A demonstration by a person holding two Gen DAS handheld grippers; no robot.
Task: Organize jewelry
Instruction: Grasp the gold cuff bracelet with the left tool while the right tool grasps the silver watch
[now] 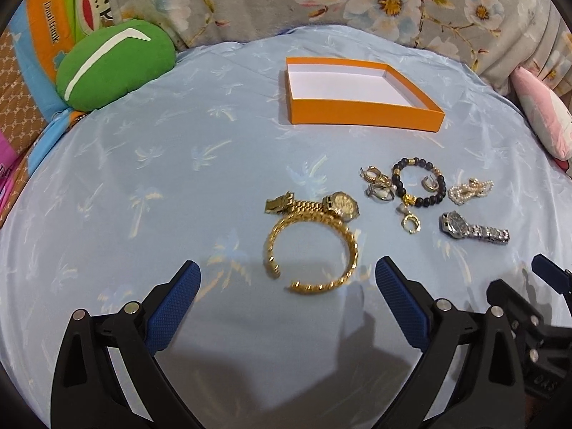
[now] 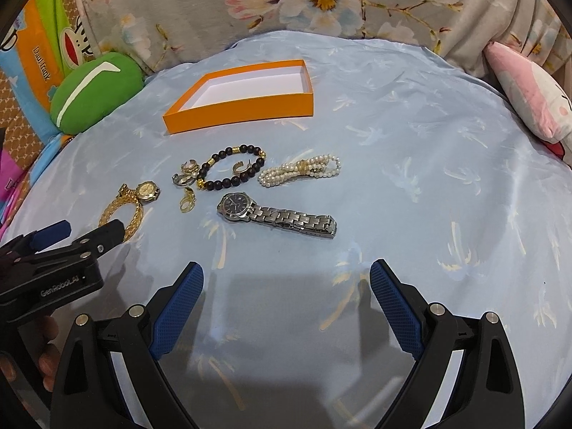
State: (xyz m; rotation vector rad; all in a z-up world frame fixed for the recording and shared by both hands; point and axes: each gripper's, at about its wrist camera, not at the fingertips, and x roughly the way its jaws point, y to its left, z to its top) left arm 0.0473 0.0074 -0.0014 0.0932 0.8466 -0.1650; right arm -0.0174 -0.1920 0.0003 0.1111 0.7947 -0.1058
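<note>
While both tongs hang spread wide and hold nothing above the pale blue bed sheet, no piece has yet reached the box. The left tongs sit nearest the gold cuff bangle, a twisted, rope-textured open hoop lying flat, its far edge touching the gold watch. The right tongs face the silver watch, whose dark dial and linked steel band stretch out to the right.

A sound first pick, I judge, is the bangle: bring one finger inside the hoop and one outside, close across the rope band and lift straight up, so the gold watch resting against it is not dragged. The sheet looks slick and soft, so pressing down may sink the fingers and let metal slide.

Farther off lie the dark bead bracelet with gold spacers, small gold earrings and rings just beside it on the left, and a knotted pearl bracelet to the right. Farthest stands the shallow orange box, white inside and bare, well apart from the jewelry.
</note>
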